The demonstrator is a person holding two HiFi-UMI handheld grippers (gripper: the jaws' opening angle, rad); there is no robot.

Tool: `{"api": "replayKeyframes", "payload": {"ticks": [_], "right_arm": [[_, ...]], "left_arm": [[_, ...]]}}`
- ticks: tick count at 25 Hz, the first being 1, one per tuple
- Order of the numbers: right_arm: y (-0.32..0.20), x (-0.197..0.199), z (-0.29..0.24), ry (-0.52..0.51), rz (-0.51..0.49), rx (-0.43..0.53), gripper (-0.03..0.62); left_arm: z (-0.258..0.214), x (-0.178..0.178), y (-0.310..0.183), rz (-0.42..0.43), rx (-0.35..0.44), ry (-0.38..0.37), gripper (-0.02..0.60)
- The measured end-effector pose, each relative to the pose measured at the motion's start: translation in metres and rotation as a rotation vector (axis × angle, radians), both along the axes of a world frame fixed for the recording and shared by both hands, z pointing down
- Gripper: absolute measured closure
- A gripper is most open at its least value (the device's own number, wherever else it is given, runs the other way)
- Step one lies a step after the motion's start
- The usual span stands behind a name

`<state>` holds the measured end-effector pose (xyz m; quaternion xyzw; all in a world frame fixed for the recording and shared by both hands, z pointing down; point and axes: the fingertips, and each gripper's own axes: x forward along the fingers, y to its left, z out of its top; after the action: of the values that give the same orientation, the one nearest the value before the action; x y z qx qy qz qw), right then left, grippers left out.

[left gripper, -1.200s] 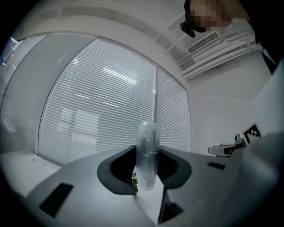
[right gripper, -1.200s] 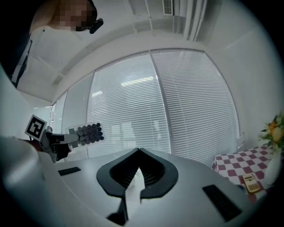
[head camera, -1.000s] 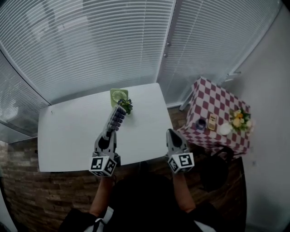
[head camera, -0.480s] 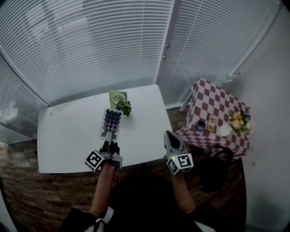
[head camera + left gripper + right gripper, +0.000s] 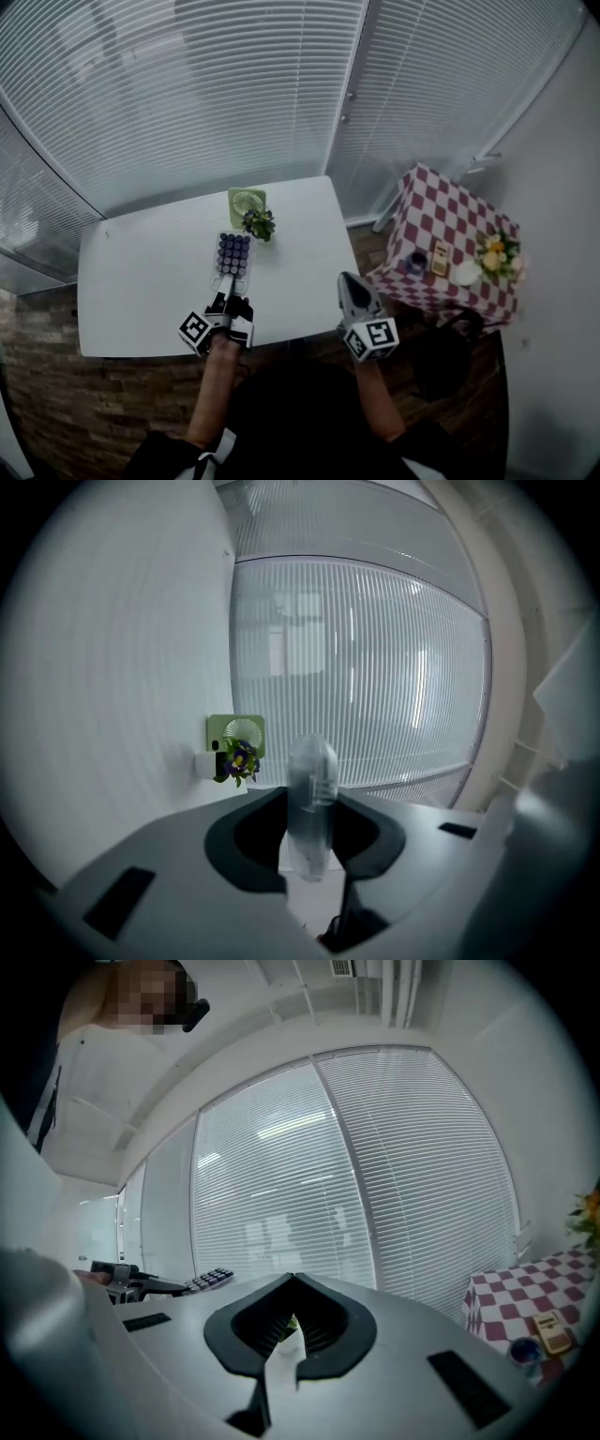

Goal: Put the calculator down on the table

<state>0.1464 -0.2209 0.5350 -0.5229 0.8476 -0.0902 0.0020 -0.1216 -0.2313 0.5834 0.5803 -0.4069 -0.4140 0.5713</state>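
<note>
The calculator [image 5: 232, 255], pale with dark keys, lies keys-up and level over the white table [image 5: 131, 281], near its front edge. My left gripper [image 5: 229, 294] is shut on its near end. In the left gripper view the calculator [image 5: 311, 803] shows edge-on between the jaws, and whether it touches the tabletop I cannot tell. My right gripper [image 5: 354, 292] hangs off the table's right front corner, jaws together and holding nothing. The right gripper view shows the calculator [image 5: 208, 1280] far to its left.
A small green fan [image 5: 246, 200] and a little potted plant [image 5: 258, 223] stand just beyond the calculator at the table's back edge. A red-checked side table [image 5: 450, 234] with flowers and small items is at the right. Window blinds close off the back.
My left gripper has rolled, turning the calculator from on-edge to flat with keys up, and has sunk toward the table and nearer its front edge. The right gripper has stayed put.
</note>
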Motion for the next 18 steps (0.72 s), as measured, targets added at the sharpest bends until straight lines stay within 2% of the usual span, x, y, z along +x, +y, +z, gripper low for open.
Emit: {"api": "replayKeyframes", "payload": {"ticks": [7, 12, 18], "right_arm": [[-0.004, -0.004, -0.002, 0.013, -0.015, 0.006, 0.588], [-0.008, -0.005, 0.000, 0.012, -0.023, 0.012, 0.588], [-0.009, -0.013, -0.003, 0.061, -0.048, 0.033, 0.588]], "left_arm": [[0.037, 0.001, -0.001, 0.003, -0.062, 0.002, 0.480], [0.041, 0.004, -0.003, -0.011, -0.086, 0.016, 0.480], [0.083, 0.000, -0.002, -0.036, -0.158, 0.036, 0.480]]}}
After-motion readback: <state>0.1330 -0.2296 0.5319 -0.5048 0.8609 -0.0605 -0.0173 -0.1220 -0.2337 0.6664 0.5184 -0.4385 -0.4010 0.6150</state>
